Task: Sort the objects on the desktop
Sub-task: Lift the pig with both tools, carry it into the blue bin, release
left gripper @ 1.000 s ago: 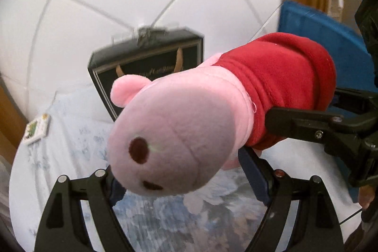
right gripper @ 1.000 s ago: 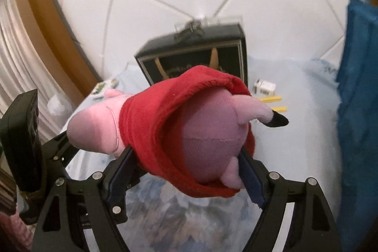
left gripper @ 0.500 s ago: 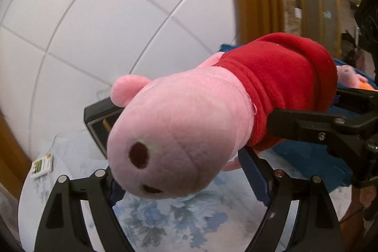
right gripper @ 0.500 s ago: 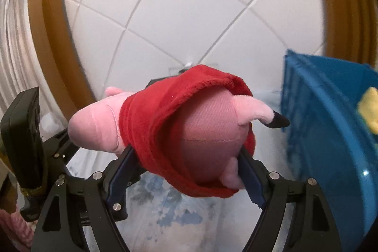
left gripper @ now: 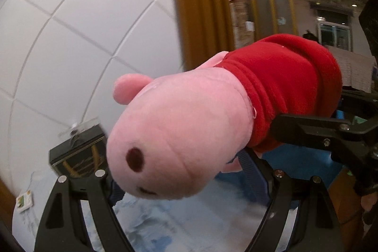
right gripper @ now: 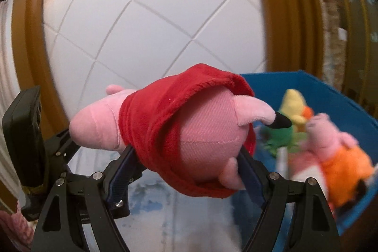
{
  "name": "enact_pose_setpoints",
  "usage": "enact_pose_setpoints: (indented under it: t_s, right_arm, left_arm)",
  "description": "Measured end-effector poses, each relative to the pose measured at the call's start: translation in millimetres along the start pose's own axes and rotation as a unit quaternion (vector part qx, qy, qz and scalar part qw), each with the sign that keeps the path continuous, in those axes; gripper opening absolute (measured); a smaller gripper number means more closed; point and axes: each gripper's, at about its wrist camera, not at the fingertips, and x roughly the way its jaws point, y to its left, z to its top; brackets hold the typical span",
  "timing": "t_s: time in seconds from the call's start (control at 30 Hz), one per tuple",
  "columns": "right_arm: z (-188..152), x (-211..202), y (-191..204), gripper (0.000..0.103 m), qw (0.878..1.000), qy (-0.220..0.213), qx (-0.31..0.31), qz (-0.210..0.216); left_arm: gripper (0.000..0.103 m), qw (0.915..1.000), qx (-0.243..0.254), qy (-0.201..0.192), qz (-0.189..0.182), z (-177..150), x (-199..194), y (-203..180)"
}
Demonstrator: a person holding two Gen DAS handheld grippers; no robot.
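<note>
A pink pig plush in a red dress (left gripper: 189, 134) is held in the air by both grippers. My left gripper (left gripper: 179, 171) is shut on its head end, snout toward the camera. My right gripper (right gripper: 189, 157) is shut on its body (right gripper: 189, 134), rear and legs toward the camera. The left gripper's body also shows at the left of the right wrist view (right gripper: 28, 134). A blue bin (right gripper: 330, 96) lies to the right, just past the plush's foot, holding several plush toys (right gripper: 335, 145).
A black box (left gripper: 78, 152) stands on the floral tablecloth (left gripper: 189, 216) against the white tiled wall (left gripper: 82, 39). A small card pack (left gripper: 23, 200) lies at the far left. A wooden door frame (right gripper: 283, 15) rises behind the bin.
Both grippers have carried the plush up and to the right. The black box has slid to the lower left. The blue bin's inside with its toys has come into the right wrist view.
</note>
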Motion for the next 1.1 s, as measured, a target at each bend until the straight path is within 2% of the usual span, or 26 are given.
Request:
enact_pose_setpoints:
  t_s: [0.23, 0.3, 0.4, 0.53, 0.6, 0.73, 0.87, 0.97, 1.1]
  right_arm:
    - [11.8, -43.2, -59.9, 0.082, 0.998, -0.024, 0.026, -0.050]
    - [13.0, -50.0, -80.3, 0.082, 0.997, -0.022, 0.041, -0.061]
    - [11.0, -47.7, -110.1, 0.082, 0.995, -0.009, 0.071, -0.066]
    - [7.3, -31.4, -156.0, 0.081, 0.987, 0.013, 0.123, -0.098]
    - [2.0, -33.6, -171.6, 0.079, 0.982, 0.028, 0.141, -0.122]
    - [-5.9, -20.8, -207.0, 0.079, 0.974, 0.049, 0.174, -0.140]
    - [-12.4, -12.3, -229.1, 0.079, 0.969, 0.059, 0.188, -0.146]
    - [-11.8, -14.3, -225.6, 0.079, 0.969, 0.058, 0.185, -0.151]
    - [-1.3, -17.6, -214.6, 0.087, 0.972, 0.046, 0.171, -0.157]
  left_arm:
    - [0.084, 0.9989, 0.016, -0.006, -0.044, 42.4, 33.8, -57.4]
    - [0.084, 0.9981, 0.028, -0.003, -0.055, 55.5, 44.2, -75.9]
    - [0.084, 0.9942, 0.054, 0.009, -0.092, 74.9, 65.5, -102.7]
    - [0.084, 0.9920, 0.087, 0.052, -0.076, 90.5, 106.6, -133.1]
    - [0.084, 0.9904, 0.086, 0.076, -0.076, 95.2, 127.0, -139.4]
    - [0.084, 0.9881, 0.089, 0.103, -0.073, 88.9, 149.8, -145.4]
    - [0.084, 0.9888, 0.084, 0.101, -0.071, 82.1, 146.1, -139.8]
    - [0.084, 0.9905, 0.077, 0.091, -0.068, 81.1, 137.4, -135.8]
    - [0.084, 0.9936, 0.062, 0.071, -0.063, 81.8, 121.7, -119.9]
